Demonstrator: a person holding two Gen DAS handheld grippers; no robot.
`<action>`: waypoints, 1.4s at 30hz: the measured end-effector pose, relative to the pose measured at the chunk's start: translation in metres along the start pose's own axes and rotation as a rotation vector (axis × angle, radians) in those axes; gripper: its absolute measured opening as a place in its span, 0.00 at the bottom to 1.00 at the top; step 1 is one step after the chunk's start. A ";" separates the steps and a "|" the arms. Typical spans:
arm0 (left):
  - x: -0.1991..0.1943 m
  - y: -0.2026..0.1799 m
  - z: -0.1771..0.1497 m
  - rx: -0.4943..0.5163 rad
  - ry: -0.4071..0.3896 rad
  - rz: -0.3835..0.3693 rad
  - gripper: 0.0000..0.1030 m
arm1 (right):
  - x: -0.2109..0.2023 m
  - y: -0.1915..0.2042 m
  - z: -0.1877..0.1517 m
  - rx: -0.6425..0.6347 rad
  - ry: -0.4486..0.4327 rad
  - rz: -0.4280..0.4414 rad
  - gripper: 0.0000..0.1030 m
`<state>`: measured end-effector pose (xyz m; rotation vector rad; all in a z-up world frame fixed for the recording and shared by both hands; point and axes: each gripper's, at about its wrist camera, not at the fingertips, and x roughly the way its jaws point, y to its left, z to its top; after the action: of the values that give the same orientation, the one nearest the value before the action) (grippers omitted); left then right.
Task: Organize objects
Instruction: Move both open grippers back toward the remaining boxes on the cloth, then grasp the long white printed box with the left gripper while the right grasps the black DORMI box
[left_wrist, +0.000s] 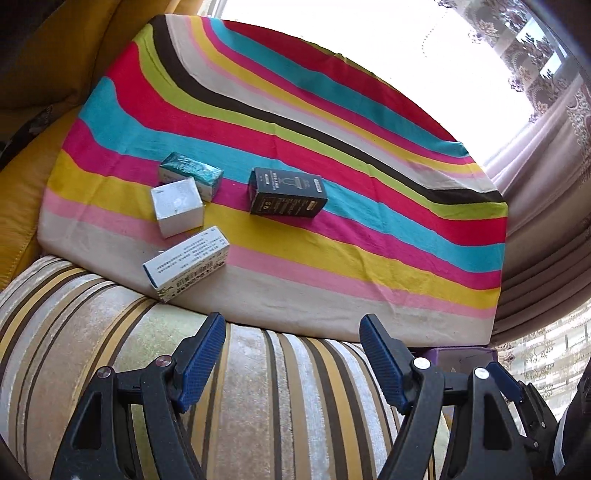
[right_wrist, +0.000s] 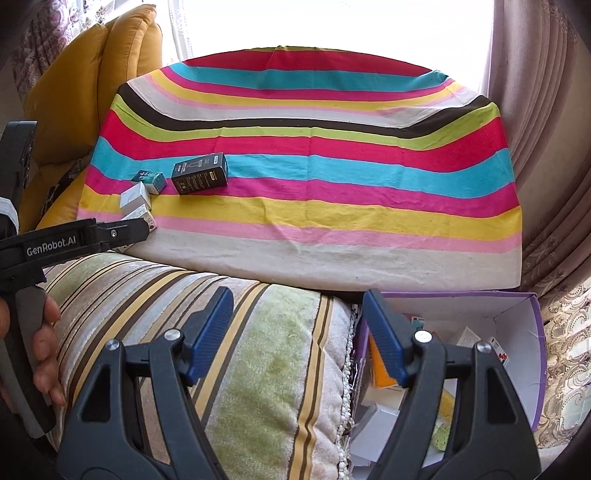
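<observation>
Both grippers, left gripper (left_wrist: 293, 358) and right gripper (right_wrist: 297, 332), stand spread and empty above a striped cushion (left_wrist: 258, 387). Beyond it at 12 o'clock lies the rainbow-striped cloth (left_wrist: 369, 240). At 10 o'clock from the left gripper, the printed white box (left_wrist: 186, 263) runs 2-to-8; the white cube (left_wrist: 177, 206) and teal box (left_wrist: 192, 175) touch. The black box (left_wrist: 288, 196) lies apart.

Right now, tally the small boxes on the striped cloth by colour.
Black box: 1
Teal box: 1
White boxes: 2, a cube and a long printed one
Total: 4
</observation>
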<state>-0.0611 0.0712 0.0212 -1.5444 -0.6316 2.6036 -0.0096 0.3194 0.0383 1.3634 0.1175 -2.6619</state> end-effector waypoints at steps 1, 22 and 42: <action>0.001 0.007 0.002 -0.025 0.000 0.009 0.74 | 0.002 0.003 0.001 -0.007 0.000 0.003 0.74; 0.055 0.075 0.045 -0.406 0.100 0.105 0.76 | 0.036 0.043 0.041 -0.108 -0.035 0.093 0.74; 0.088 0.038 0.051 -0.214 0.147 0.209 0.79 | 0.070 0.050 0.063 -0.093 0.001 0.130 0.74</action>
<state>-0.1422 0.0421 -0.0441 -1.9423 -0.7974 2.6038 -0.0923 0.2543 0.0183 1.2976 0.1459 -2.5169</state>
